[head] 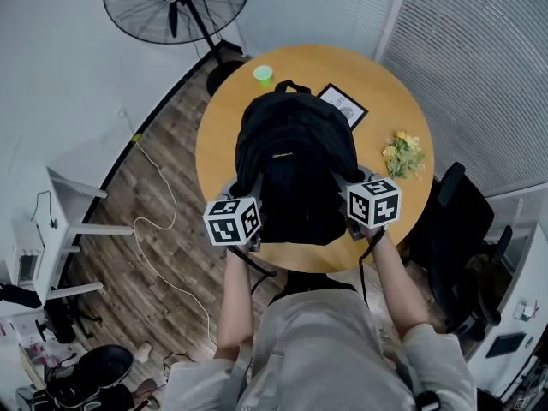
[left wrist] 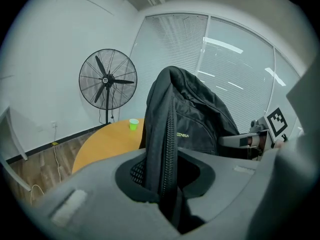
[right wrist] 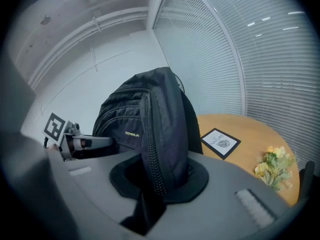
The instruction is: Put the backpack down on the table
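Backpack [head: 295, 165] is held upright over the round table [head: 218, 148], its lower end close to the near edge; contact with the top cannot be told. Left gripper [head: 254, 188] is clamped on its left side panel, right gripper [head: 342, 183] on the right. Bare wood is seen to the left. Cup [head: 264, 75] is near the far edge, with framed card [head: 342, 105] and flowers [head: 403, 154] on the right. "NATURE" is read on the card; the backpack's small logo is unclear.

an office was indicated: a round wooden table [head: 221, 139] was set beside glazing covered by white blinds [head: 479, 67], a black office chair [head: 458, 221] was parked by it, and a pedestal fan [head: 175, 5] and a white desk [head: 73, 221] were placed along the wall.
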The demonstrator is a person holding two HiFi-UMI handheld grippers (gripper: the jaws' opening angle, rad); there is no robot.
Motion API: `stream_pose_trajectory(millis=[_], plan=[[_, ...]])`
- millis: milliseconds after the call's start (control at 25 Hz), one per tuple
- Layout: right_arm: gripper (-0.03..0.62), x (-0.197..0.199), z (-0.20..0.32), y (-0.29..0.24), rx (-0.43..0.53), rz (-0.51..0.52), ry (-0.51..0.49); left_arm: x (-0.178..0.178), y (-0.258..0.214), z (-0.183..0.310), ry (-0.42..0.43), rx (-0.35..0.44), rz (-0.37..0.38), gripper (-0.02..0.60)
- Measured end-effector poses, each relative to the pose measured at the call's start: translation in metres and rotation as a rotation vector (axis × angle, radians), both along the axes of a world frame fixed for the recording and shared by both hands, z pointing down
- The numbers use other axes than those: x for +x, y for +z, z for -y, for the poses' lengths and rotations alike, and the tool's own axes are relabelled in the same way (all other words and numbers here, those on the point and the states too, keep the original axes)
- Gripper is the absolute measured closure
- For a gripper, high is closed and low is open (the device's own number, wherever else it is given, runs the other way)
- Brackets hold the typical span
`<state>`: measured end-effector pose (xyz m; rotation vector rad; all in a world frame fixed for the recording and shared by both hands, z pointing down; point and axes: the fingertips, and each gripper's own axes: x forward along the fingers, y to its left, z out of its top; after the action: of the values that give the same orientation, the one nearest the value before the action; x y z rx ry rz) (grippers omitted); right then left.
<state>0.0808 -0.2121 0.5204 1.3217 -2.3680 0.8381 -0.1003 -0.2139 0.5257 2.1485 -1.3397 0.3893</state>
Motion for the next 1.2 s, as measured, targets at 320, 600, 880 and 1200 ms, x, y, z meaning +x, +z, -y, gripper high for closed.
stream_pose_trajectory(millis=[320, 600, 880, 1200], plan=[[0.546, -0.006, -0.004, 0.035, -0.074, -0.012, -0.016, -0.005, 0.039, -0.005, -0.005, -0.078, -0.01, 0.52], [0.546, -0.007, -0.009, 0.069, -0.133, -0.028, -0.025, -0.006, 0.072, -0.012, -0.004, -0.128, -0.01, 0.52], [0.546, -0.002, 0.001, 0.089, -0.114, -0.089, -0.046, 0.0, 0.089, -0.004, 0.006, -0.111, 0.008, 0.52], [0.546, -0.005, 0.023, 0.108, -0.117, -0.122, -0.06, -0.003, 0.104, 0.013, 0.01, -0.122, 0.022, 0.518]])
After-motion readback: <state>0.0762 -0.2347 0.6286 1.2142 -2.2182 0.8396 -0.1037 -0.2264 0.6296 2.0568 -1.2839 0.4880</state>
